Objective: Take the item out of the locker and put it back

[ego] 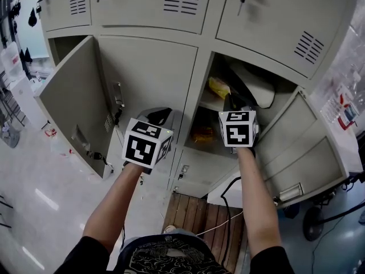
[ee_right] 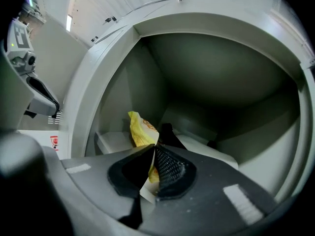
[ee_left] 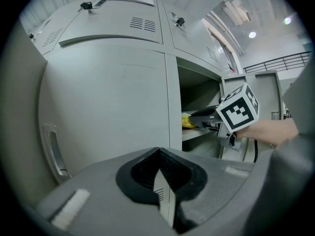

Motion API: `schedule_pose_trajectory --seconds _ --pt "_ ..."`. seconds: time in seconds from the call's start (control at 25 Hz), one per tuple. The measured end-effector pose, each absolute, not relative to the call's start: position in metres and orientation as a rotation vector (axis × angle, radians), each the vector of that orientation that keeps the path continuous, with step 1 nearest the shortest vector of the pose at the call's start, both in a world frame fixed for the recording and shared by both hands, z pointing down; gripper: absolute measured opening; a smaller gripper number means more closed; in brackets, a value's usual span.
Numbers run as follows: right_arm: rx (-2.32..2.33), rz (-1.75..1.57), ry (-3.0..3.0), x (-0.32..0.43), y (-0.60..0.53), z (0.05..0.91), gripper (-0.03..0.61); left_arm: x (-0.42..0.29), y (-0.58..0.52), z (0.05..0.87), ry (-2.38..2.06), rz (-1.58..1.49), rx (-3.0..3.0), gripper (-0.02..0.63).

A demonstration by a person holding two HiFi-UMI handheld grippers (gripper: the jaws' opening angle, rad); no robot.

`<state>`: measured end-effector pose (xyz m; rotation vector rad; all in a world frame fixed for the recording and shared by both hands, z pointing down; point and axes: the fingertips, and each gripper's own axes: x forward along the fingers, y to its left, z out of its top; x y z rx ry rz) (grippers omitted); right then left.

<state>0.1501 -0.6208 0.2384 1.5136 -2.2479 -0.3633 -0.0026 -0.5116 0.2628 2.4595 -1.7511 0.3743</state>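
Right gripper (ee_right: 154, 151) fingers pinch the yellow bag (ee_right: 139, 130) on the locker shelf (ee_right: 110, 141), while left gripper (ee_left: 159, 154) fingers sit pressed together.

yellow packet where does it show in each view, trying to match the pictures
Head view: yellow packet right of centre, on the shelf.
Left gripper view: right of centre, on the same shelf.
Right gripper view: centre, pinched by the right gripper.
Shared landmark: that shelf, visible in all three.

Both forearms outstretched, left hand-held gripper (ee_left: 158, 151) jaws together, right hand-held gripper (ee_right: 153, 147) clamped on yellow packet (ee_right: 139, 129)
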Motion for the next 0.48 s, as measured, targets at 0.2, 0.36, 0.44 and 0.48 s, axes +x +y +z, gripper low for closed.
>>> schedule_pose_trajectory --seconds 0.2,0.36,0.44,0.48 --pt "1.546 -0.388 -2.279 0.156 -0.616 0.228 0.021 0.001 -0.512 0.266 -1.737 0.377 2.465 0.0" --pt "1.572 -0.409 -2.278 0.16 -0.611 0.222 0.022 0.003 -0.512 0.267 -1.719 0.373 2.477 0.0" --pt "1.585 -0.415 -2.272 0.16 -0.608 0.219 0.023 0.003 -0.512 0.266 -1.707 0.364 2.487 0.0" --pt "1.592 -0.418 -2.269 0.161 -0.606 0.217 0.021 0.003 -0.512 0.266 -1.7 0.359 2.492 0.0"
